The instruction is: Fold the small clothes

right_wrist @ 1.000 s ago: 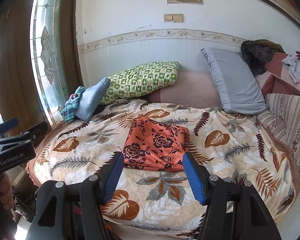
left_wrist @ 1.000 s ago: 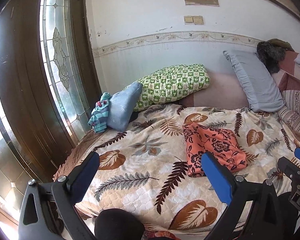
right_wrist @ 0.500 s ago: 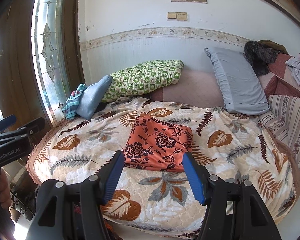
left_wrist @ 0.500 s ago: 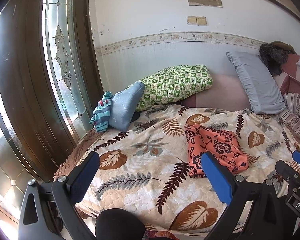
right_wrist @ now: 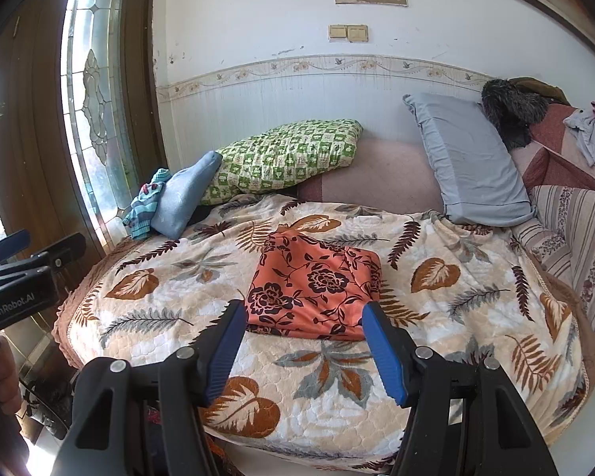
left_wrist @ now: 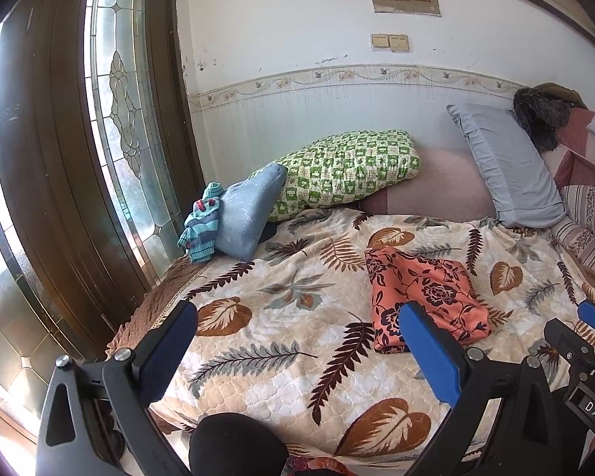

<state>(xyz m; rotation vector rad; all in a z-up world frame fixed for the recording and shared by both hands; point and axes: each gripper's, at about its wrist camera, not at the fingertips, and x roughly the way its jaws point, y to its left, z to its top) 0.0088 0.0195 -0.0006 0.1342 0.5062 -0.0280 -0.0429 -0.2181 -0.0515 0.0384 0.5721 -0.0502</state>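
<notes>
A folded orange garment with dark flowers (left_wrist: 424,297) (right_wrist: 313,285) lies flat in the middle of the leaf-patterned bedspread (left_wrist: 281,317) (right_wrist: 456,301). My left gripper (left_wrist: 297,341) is open and empty, held back at the bed's near edge, left of the garment. My right gripper (right_wrist: 303,341) is open and empty, just short of the garment's near edge; it also shows at the right of the left wrist view (left_wrist: 591,341). A small striped teal garment (left_wrist: 200,226) (right_wrist: 142,206) lies crumpled at the far left corner.
A blue pillow (left_wrist: 250,214), a green checked pillow (left_wrist: 345,170) and a grey pillow (left_wrist: 507,166) lean along the wall. A wooden door with glass panel (left_wrist: 111,119) stands at left. A striped sofa (right_wrist: 575,230) with loose clothes is at right.
Both grippers have drawn back slightly from the bed; the view has shifted a little. The garment has not moved.
</notes>
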